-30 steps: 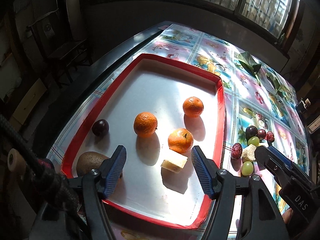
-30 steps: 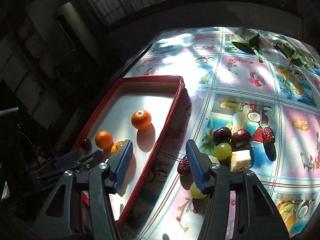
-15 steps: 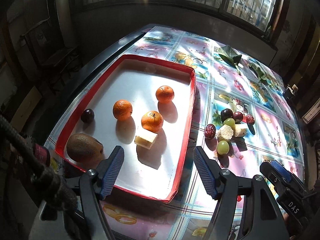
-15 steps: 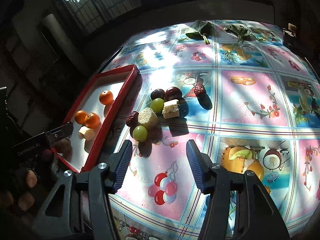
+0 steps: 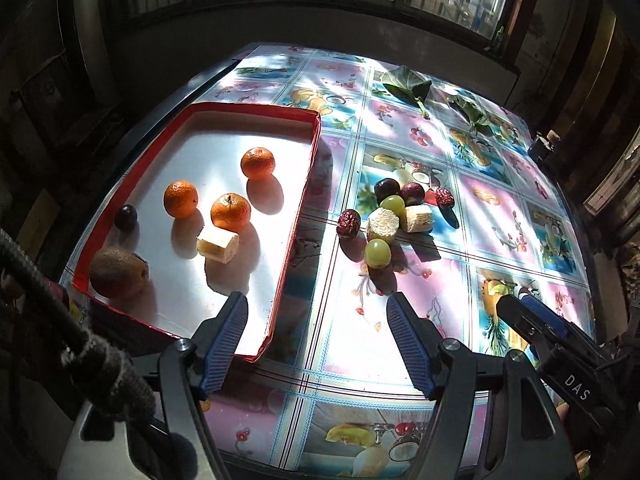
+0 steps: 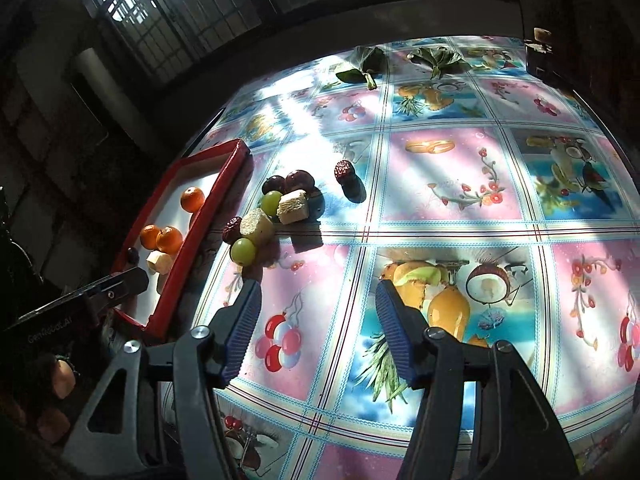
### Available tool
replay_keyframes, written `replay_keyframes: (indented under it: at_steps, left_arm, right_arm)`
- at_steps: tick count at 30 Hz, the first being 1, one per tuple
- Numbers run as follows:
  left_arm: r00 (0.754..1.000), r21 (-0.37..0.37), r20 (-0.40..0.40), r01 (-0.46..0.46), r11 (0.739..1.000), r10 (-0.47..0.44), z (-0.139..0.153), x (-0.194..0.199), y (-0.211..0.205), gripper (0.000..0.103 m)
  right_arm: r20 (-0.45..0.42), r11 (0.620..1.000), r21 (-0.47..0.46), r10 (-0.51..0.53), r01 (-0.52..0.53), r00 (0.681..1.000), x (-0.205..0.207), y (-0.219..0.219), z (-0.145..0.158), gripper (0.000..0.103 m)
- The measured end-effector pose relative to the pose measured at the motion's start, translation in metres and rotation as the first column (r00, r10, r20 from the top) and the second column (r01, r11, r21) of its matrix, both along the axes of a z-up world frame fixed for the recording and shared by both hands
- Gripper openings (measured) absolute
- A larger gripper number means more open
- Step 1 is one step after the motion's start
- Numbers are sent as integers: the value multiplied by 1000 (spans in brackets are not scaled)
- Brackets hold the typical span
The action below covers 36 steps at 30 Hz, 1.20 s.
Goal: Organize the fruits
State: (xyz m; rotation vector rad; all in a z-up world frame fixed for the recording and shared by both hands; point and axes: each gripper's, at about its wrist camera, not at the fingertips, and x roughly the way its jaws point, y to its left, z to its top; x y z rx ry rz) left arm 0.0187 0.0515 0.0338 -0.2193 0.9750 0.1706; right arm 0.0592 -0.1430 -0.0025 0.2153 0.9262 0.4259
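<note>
A red-rimmed white tray [image 5: 298,208] on the left holds three oranges [image 5: 230,211], a banana chunk [image 5: 218,245], a kiwi [image 5: 116,273] and a dark plum [image 5: 125,216]. Right of it on the tablecloth lies a cluster: green grapes [image 5: 377,253], two banana chunks [image 5: 383,224], dark plums [image 5: 387,189] and red dates [image 5: 348,223]. The cluster also shows in the right wrist view [image 6: 256,224]. My left gripper [image 5: 316,340] is open and empty, over the tray's near right corner. My right gripper [image 6: 318,330] is open and empty, well short of the cluster.
The fruit-print tablecloth [image 6: 460,184] covers the table. Green leaves [image 5: 406,86] lie at the far edge below the barred windows. The right gripper's body [image 5: 560,356] shows at the lower right of the left wrist view. A dark object [image 6: 540,56] stands at the far right corner.
Both grippers have pulled back and up from the fruit. The left one has shifted right off the tray; the right one has swung right, away from the cluster. Both stay open.
</note>
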Motion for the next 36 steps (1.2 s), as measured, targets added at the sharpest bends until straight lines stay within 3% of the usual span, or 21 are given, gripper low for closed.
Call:
replay_keyframes:
  at_steps: [7, 26, 36]
  left_arm:
    - [998, -81, 17, 61, 995, -60, -3, -2, -9, 72]
    - [997, -123, -35, 71, 990, -75, -22, 17, -15, 72]
    - [993, -170, -80, 70, 983, -85, -44, 52, -15, 70]
  right_arm:
    - [2, 1000, 5, -19, 19, 1000, 0, -10, -2, 61]
    - [-20, 1000, -3, -21, 21, 1000, 16, -10, -13, 61]
    - [-13, 995, -100, 19, -20, 1000, 80, 17, -22, 60]
